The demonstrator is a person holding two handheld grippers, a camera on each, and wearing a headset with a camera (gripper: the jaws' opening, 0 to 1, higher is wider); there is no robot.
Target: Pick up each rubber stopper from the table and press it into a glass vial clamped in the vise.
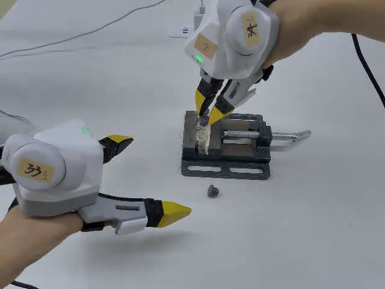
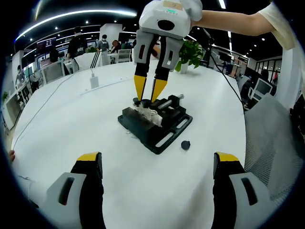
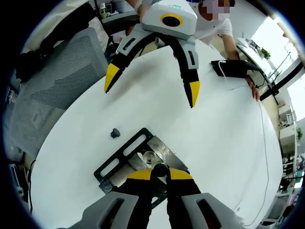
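A black vise (image 1: pixel 227 158) (image 2: pixel 157 131) (image 3: pixel 116 164) stands on the white table and clamps glass vials (image 1: pixel 202 139) (image 2: pixel 145 110) (image 3: pixel 148 157). My right gripper (image 1: pixel 207 115) (image 2: pixel 148 93) (image 3: pixel 160 174) points down over the vials, shut on a dark rubber stopper (image 1: pixel 204 120) (image 3: pixel 160 169) that sits at a vial's mouth. Another stopper (image 1: pixel 212 191) (image 2: pixel 185 144) (image 3: pixel 115 132) lies loose on the table just in front of the vise. My left gripper (image 1: pixel 157 177) (image 2: pixel 157 160) (image 3: pixel 151 88) hovers open and empty, to the left of the vise and nearer to me.
A white charger (image 1: pixel 180 30) (image 2: pixel 94 81) with its cable (image 1: pixel 78 36) lies on the far side of the table. A mesh chair (image 2: pixel 271 138) (image 3: pixel 62 81) stands by the table edge. A person's hand rests on a black object (image 3: pixel 233 69).
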